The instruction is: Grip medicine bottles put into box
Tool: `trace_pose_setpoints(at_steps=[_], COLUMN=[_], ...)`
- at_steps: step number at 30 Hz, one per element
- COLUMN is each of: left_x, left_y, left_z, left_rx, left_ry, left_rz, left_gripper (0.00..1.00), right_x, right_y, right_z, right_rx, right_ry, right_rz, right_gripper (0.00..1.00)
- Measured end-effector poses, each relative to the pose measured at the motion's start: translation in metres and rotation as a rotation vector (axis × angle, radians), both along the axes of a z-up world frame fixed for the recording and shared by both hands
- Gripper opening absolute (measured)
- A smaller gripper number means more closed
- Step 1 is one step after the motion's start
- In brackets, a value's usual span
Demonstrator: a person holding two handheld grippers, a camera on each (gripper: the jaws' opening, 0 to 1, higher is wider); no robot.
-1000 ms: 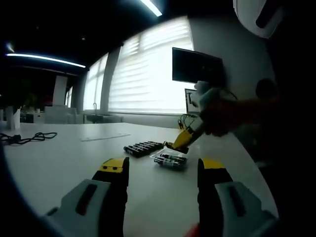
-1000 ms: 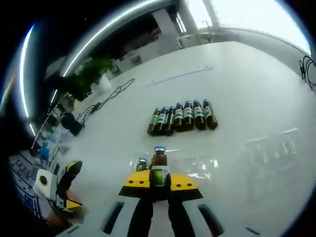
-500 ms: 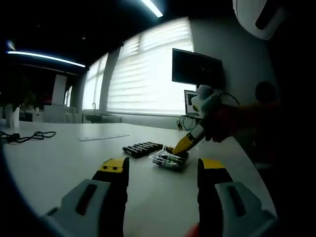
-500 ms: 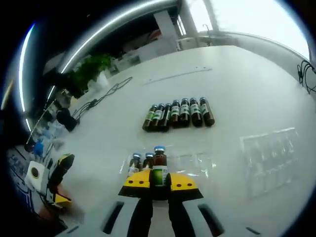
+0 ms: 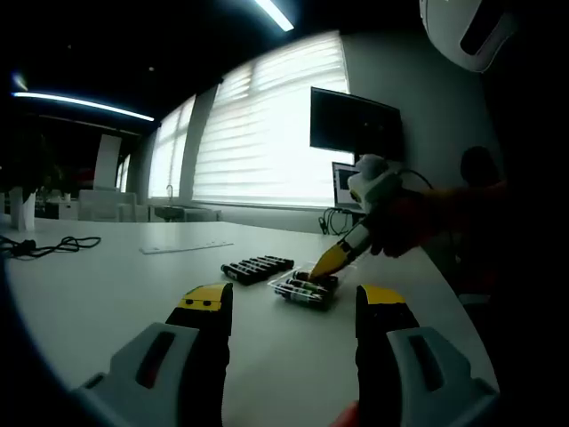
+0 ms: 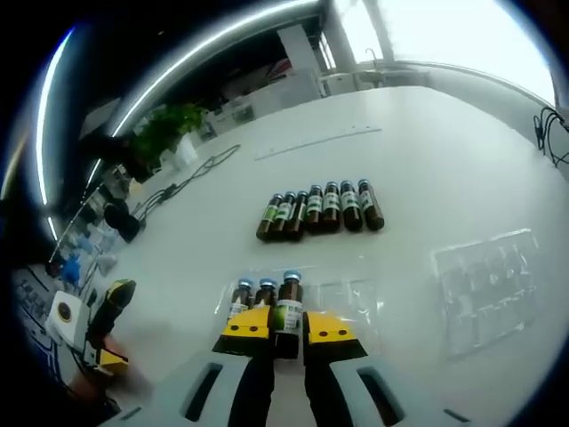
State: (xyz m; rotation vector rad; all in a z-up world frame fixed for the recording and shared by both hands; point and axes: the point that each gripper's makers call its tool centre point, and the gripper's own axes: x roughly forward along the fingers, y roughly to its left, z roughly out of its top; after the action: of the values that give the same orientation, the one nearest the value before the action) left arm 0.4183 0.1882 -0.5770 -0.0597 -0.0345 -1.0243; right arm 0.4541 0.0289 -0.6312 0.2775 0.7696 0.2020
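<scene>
In the right gripper view my right gripper is shut on a brown medicine bottle with a green label and blue cap. It holds the bottle in the clear plastic box, next to two bottles lying there. Several more bottles lie in a row farther out on the white table. In the left gripper view my left gripper stands open over the table with nothing between its fingers. Beyond it are the box with bottles, the row of bottles and the right gripper tipped down into the box.
A second clear plastic tray lies to the right of the box. A black cable and a potted plant sit at the table's far side. The left gripper shows at the lower left. A hand holds the right gripper.
My right gripper has brought its bottle down into the box, in line with the two bottles there. The left gripper has stayed still and open.
</scene>
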Motion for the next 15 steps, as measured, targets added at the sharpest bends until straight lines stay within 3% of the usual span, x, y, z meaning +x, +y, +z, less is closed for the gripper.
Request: trace_pose_setpoints(at_steps=[4, 6, 7, 8, 11, 15], left_x=[0.0, 0.0, 0.0, 0.0, 0.0, 0.0], left_y=[0.0, 0.0, 0.0, 0.0, 0.0, 0.0], left_z=[0.0, 0.0, 0.0, 0.0, -0.001, 0.0], left_rx=[0.003, 0.004, 0.004, 0.005, 0.007, 0.007], left_ry=[-0.001, -0.002, -0.002, -0.002, -0.002, -0.002], left_rz=[0.001, 0.002, 0.002, 0.003, 0.004, 0.004], left_gripper=[0.49, 0.49, 0.49, 0.49, 0.48, 0.48], right_x=[0.006, 0.008, 0.008, 0.008, 0.006, 0.004], right_y=[-0.004, -0.012, -0.012, -0.011, -0.001, 0.0], right_z=[0.012, 0.016, 0.017, 0.019, 0.02, 0.012], right_rx=[-0.066, -0.223, -0.252, -0.266, -0.2, -0.276], right_ry=[-0.083, -0.141, -0.155, -0.17, -0.163, -0.161], right_rz=[0.008, 0.03, 0.029, 0.027, 0.032, 0.058], right_gripper=[0.05, 0.02, 0.01, 0.0, 0.0, 0.0])
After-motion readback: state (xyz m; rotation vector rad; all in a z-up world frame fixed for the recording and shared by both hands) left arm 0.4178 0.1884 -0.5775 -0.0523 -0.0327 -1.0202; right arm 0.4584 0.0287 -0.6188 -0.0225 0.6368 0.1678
